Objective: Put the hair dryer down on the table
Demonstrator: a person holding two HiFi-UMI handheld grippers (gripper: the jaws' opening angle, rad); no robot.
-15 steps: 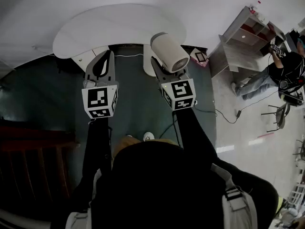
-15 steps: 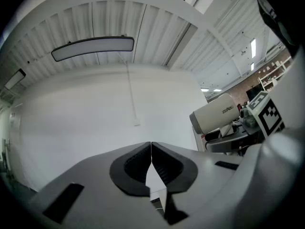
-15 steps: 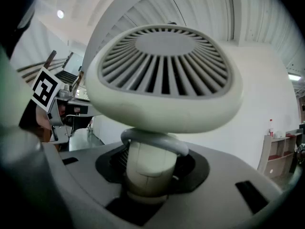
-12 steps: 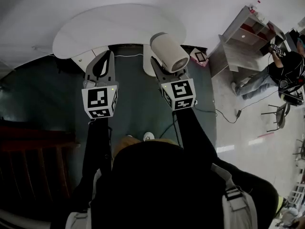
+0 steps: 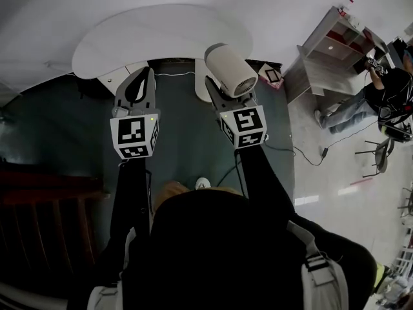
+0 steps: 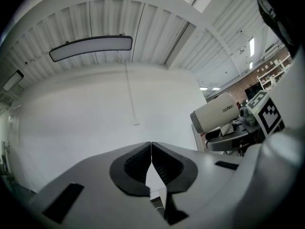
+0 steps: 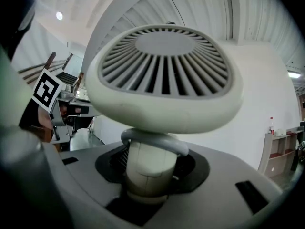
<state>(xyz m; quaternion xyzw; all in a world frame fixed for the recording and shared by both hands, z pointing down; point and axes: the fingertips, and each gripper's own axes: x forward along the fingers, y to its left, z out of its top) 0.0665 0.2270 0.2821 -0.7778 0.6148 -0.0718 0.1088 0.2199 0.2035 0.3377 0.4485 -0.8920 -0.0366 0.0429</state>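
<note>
The dryer (image 5: 231, 70) is not yet down: the right gripper (image 5: 216, 90) clamps its handle, holding it aloft by the bench's (image 5: 161, 37) near edge, and the left gripper (image 5: 147, 76) is closed and empty.

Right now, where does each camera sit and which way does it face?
Head view: on the person's head, facing steeply down at the table, left gripper, right gripper, hair dryer; arms and shoulders show.
Left gripper view: on the left gripper, facing along its shut jaws toward a wall.
Right gripper view: on the right gripper, along jaws clamped on the hair dryer's handle.
Shared: all three show the hair dryer.
</note>
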